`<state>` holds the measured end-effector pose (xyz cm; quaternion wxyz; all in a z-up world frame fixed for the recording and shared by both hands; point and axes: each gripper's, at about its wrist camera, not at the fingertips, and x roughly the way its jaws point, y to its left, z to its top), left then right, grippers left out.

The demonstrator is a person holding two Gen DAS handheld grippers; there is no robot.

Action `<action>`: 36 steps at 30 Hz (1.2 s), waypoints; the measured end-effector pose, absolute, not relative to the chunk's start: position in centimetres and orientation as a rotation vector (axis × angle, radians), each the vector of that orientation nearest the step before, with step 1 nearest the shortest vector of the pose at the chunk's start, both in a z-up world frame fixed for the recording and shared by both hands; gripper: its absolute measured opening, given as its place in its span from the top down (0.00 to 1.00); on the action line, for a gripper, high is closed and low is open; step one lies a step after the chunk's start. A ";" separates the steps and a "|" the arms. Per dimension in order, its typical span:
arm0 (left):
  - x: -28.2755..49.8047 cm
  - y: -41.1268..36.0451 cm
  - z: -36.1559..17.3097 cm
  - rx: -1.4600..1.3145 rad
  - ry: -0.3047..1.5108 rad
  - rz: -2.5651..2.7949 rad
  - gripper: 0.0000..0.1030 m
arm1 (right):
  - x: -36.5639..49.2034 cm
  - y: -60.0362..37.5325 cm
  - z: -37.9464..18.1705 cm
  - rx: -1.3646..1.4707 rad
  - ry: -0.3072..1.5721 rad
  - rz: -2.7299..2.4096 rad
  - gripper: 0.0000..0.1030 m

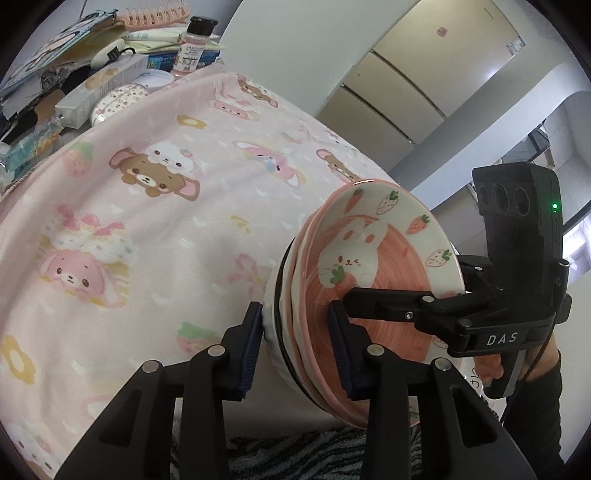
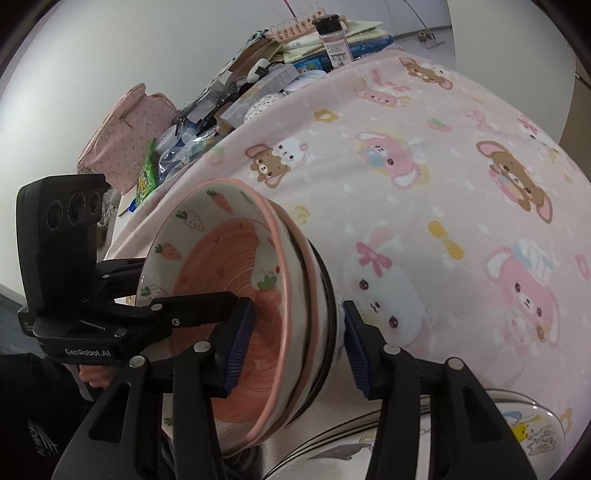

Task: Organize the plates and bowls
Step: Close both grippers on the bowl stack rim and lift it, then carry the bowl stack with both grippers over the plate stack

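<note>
A stack of nested bowls, the top one pink with strawberries and a rabbit [image 1: 380, 254] [image 2: 221, 280], is held tilted on its side above the pink cartoon cloth. My left gripper [image 1: 295, 343] is shut across the stack's rim from one side, one finger [image 1: 341, 350] inside the top bowl and the other against the white outer bowl. My right gripper [image 2: 295, 343] is shut across the stack's opposite rim in the same way; it also shows in the left wrist view [image 1: 369, 299]. A stack of plates [image 2: 524, 428] with cartoon prints lies at the lower right.
The pink cartoon tablecloth [image 1: 155, 206] covers the table. At the far edge lies clutter: a bottle with a black cap [image 1: 192, 44], boxes, a comb [image 1: 155, 16], packets, and a pink pouch [image 2: 125, 136]. Cabinet doors [image 1: 424, 74] stand behind.
</note>
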<state>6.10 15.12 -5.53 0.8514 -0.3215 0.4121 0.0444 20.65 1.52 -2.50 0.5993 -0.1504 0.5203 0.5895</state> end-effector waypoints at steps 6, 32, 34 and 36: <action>5.6 15.6 -6.0 -0.694 0.835 0.068 0.63 | 20.6 0.1 -2.1 -0.241 1.173 1.320 0.65; 5.3 11.6 4.8 -0.558 0.677 -0.026 0.71 | 20.9 -8.9 5.6 0.280 1.036 1.212 0.67; 5.4 10.5 5.7 -0.536 0.671 -0.047 0.71 | 20.7 -10.3 6.7 0.281 1.015 1.193 0.67; 5.5 9.2 6.7 -0.516 0.663 -0.066 0.71 | 20.5 -11.5 7.4 0.285 0.997 1.178 0.67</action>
